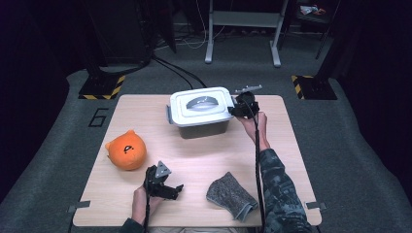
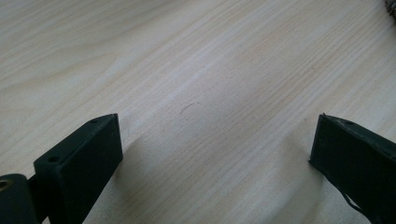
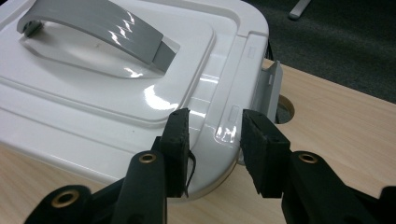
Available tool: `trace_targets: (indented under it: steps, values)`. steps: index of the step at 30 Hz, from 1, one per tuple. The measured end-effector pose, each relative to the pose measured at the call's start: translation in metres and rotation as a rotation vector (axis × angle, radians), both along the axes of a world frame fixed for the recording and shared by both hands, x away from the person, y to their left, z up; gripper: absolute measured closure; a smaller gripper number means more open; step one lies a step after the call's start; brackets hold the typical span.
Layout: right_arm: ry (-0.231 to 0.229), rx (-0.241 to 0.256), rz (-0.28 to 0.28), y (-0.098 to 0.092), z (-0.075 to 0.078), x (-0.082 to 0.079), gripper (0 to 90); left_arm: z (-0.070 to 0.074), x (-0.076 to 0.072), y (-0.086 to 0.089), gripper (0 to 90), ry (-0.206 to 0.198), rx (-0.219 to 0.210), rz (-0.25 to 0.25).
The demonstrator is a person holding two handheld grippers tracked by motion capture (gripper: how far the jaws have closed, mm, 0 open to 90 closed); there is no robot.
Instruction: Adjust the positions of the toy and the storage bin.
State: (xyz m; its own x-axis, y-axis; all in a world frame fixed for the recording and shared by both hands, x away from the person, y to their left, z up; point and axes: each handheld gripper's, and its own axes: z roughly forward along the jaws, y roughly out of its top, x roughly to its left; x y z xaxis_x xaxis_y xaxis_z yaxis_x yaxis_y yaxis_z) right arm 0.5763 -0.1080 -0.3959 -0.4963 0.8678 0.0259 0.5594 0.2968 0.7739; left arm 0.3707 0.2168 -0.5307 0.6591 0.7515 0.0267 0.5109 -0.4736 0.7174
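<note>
I'm seeing a white plastic box lid [image 3: 140, 88] showing a grey handle [image 3: 100, 28], and an orange plush toy [image 1: 126, 150] sitting mid-left.

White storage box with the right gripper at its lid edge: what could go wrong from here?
The right gripper straddles only the thin rim of the lid near a corner, so its fingers may slip off. The side latch looks flipped out; a one-sided pull could tilt or drag the white box, since the left gripper sits open, far off.
</note>
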Motion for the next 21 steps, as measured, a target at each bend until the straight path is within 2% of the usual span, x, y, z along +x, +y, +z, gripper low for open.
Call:
trace_targets:
  steps: [6,15,16,17,21]
  values:
    - [0.005,0.004,0.01,-0.001,0.0,-0.009,61.3,0.0,0.0,0.0,1.8,-0.003,-0.006,-0.001]
    - [0.018,0.017,-0.004,0.001,0.001,-0.023,61.0,0.0,0.0,0.0,1.9,0.0,-0.001,0.0]
    - [0.008,0.0,0.015,0.0,0.001,-0.024,61.0,0.0,0.0,0.0,1.9,-0.001,-0.004,-0.001]
    - [0.016,0.012,0.002,0.002,0.001,-0.026,60.9,0.0,0.0,0.0,1.9,-0.001,-0.004,0.0]
    - [0.023,0.006,-0.006,0.004,0.002,-0.03,60.9,0.0,0.0,0.0,1.9,-0.001,-0.004,0.0]
